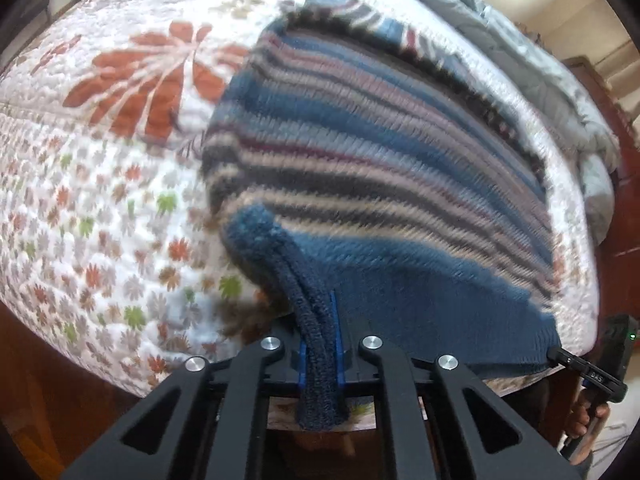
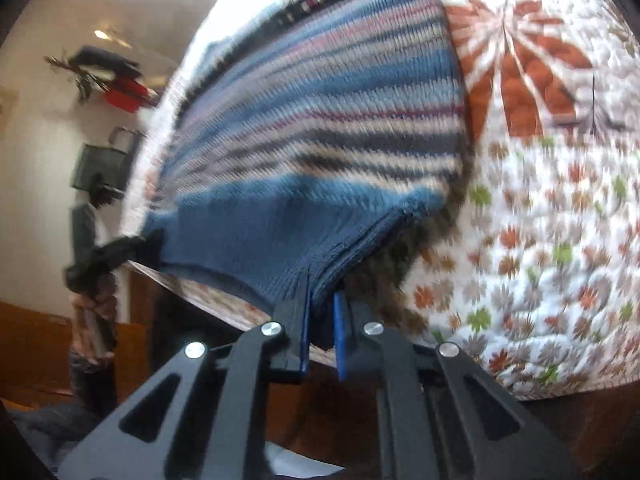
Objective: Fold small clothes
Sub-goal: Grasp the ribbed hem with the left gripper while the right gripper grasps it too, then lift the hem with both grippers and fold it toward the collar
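Observation:
A striped blue, grey and white knitted sweater lies on a floral quilt at the near edge of a bed; it also fills the right wrist view. My left gripper is shut on the sweater's dark blue ribbed edge at its near left corner. My right gripper is shut on the blue hem at the other near corner, where layers are stacked. Each gripper shows at the far side of the other's view: the right one, the left one. Both views are motion-blurred.
The white quilt with orange leaves and small flowers covers the bed. A grey duvet is bunched at the far right. Wooden floor and furniture lie below the bed edge. A wall with hung items is at the left.

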`<action>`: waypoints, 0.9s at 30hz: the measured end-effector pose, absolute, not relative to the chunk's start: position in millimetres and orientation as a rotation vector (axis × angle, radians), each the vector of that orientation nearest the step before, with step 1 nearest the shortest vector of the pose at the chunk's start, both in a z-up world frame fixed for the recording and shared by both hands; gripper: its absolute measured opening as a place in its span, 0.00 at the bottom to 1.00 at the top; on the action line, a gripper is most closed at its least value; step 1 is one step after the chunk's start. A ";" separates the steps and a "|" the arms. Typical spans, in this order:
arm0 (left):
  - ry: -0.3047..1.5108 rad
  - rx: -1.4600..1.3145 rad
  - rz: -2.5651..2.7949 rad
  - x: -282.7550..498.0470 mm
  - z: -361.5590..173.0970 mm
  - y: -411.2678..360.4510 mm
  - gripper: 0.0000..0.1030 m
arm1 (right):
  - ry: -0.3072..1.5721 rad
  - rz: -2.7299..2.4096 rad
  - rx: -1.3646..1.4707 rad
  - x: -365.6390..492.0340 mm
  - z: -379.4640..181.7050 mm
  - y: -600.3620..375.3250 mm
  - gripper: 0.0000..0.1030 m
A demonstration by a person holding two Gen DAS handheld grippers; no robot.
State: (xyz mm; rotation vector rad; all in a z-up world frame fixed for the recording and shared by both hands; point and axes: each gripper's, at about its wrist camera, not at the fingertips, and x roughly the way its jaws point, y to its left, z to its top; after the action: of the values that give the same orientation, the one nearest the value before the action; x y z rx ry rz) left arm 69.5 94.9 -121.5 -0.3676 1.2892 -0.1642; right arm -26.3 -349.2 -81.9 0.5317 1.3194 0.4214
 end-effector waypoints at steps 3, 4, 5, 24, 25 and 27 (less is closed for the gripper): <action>1.234 -0.389 -0.204 87.4 -97.0 96.9 0.09 | 1.255 0.445 0.556 -3.6 -53.4 -360.9 0.08; 1.217 -0.382 -0.207 94.6 -90.8 96.3 0.09 | 1.239 0.448 0.562 5.4 -46.1 -363.5 0.08; 1.204 -0.375 -0.204 101.4 -86.2 96.1 0.09 | 1.224 0.444 0.566 16.2 -39.2 -366.3 0.08; 1.124 -0.445 -0.083 198.9 -91.5 127.0 0.57 | 1.236 0.211 0.598 129.1 -82.3 -414.9 0.53; 1.105 -0.407 -0.064 193.3 -84.9 132.0 0.57 | 1.218 0.217 0.580 124.3 -75.2 -417.7 0.52; 1.084 -0.341 -0.065 187.6 -76.0 133.7 0.57 | 1.197 0.247 0.530 117.1 -62.6 -416.3 0.52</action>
State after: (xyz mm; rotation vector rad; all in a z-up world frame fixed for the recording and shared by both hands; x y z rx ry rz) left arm 187.6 133.7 -76.0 -0.3412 1.0840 -0.0647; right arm 117.1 -416.3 -62.6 0.5303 1.1974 0.2468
